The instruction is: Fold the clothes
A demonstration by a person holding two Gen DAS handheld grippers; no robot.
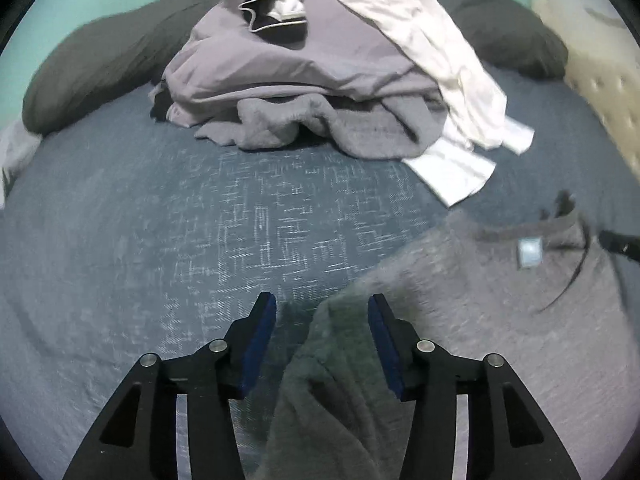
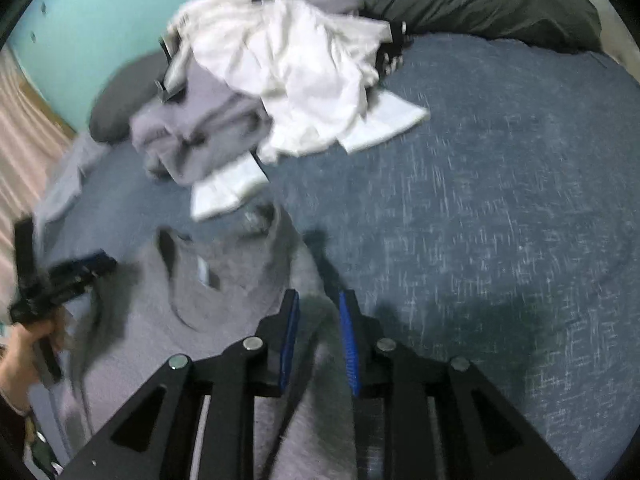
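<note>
The left gripper [image 1: 322, 308] stood spread around a fold of the grey sweatshirt [image 1: 500, 280]; the right gripper [image 2: 319, 306] straddled its edge, jaws parted, on the blue bedspread [image 2: 480, 208].

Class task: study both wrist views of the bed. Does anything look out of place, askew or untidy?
Yes. The pile of clothes near the pillows is heaped unfolded, with a white garment draped crookedly over grey ones. The grey shirt lies rumpled, its neck opening skewed. Nothing looks damaged or spilled.
</note>
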